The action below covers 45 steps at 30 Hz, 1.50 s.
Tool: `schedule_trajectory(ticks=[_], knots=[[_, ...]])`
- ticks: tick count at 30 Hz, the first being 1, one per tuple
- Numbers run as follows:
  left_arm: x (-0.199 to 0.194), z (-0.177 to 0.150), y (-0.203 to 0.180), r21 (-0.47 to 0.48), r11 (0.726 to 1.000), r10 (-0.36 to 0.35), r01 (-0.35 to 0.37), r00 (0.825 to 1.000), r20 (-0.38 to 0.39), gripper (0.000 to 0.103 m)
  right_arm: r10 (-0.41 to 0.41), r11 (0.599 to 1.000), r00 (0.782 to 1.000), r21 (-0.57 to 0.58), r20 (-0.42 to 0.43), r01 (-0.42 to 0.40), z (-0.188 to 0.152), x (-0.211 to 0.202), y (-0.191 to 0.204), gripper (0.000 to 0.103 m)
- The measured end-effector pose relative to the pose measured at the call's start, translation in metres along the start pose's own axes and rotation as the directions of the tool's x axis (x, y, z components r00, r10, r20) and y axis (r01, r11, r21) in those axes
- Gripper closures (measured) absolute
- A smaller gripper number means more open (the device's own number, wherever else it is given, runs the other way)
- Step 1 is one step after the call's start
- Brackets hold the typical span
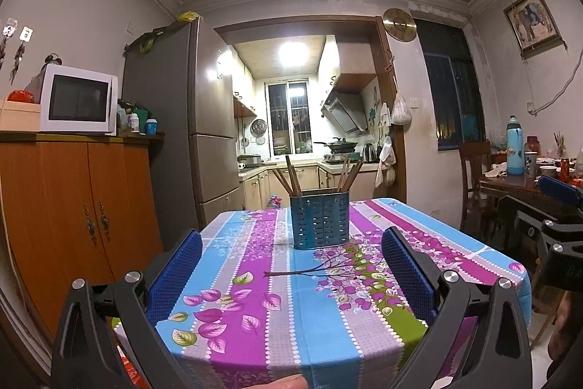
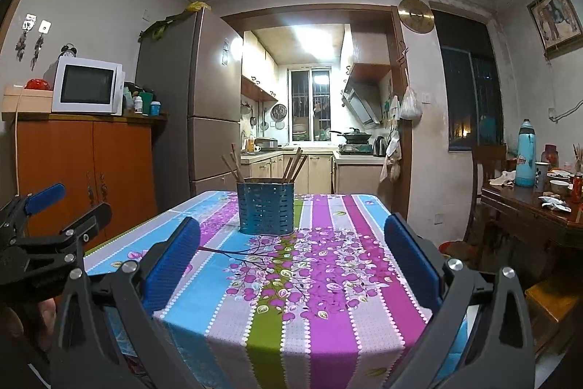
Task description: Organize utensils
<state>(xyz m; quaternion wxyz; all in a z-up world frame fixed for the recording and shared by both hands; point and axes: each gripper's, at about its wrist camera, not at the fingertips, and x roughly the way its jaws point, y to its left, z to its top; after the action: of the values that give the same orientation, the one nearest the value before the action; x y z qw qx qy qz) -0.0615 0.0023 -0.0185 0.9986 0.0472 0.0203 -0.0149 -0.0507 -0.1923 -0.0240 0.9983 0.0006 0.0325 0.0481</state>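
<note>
While both claws hang above the near end of the table (image 1: 226, 316), neither grips anything. Starting on the left, the left gripper (image 1: 291, 274) has its blue-padded fingers (image 1: 175, 276) spread wide, with only the flowered tablecloth (image 1: 317, 323) between them; they touch nothing. Straight ahead of this claw and slightly beyond its fingertips stands the blue perforated utensil holder (image 1: 319, 220), upright on the cloth. Brown chopsticks (image 1: 291, 175) poke out of it in two leaning bunches, one toward the claw's left and one toward its right. A single dark chopstick (image 1: 291, 272) lies flat on the cloth between the holder and the claw, roughly crosswise between the two fingers. A fingertip (image 1: 288, 381) of the person shows at the bottom edge, under the claw's body.

Further right, the right gripper (image 2: 291, 263) is likewise wide apart and empty, its pads (image 2: 411, 261) clear of the cloth. From here the holder sits ahead and a little left of centre, and the loose chopstick lies just off the left finger's tip. Both claws point level toward the kitchen doorway (image 2: 313, 97), side by side, each seeing the other at its edge.
</note>
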Motion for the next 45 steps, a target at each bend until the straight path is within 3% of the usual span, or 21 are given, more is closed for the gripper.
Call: schedule_trajectory(ticks=[45], knots=[[-0.009,0.003,0.000,-0.026,0.999,-0.018,0.019,0.999,0.028,0.005,0.015,0.999,0.999,-0.031,0.029,-0.014,-0.001,-0.008,-0.002,0.005]])
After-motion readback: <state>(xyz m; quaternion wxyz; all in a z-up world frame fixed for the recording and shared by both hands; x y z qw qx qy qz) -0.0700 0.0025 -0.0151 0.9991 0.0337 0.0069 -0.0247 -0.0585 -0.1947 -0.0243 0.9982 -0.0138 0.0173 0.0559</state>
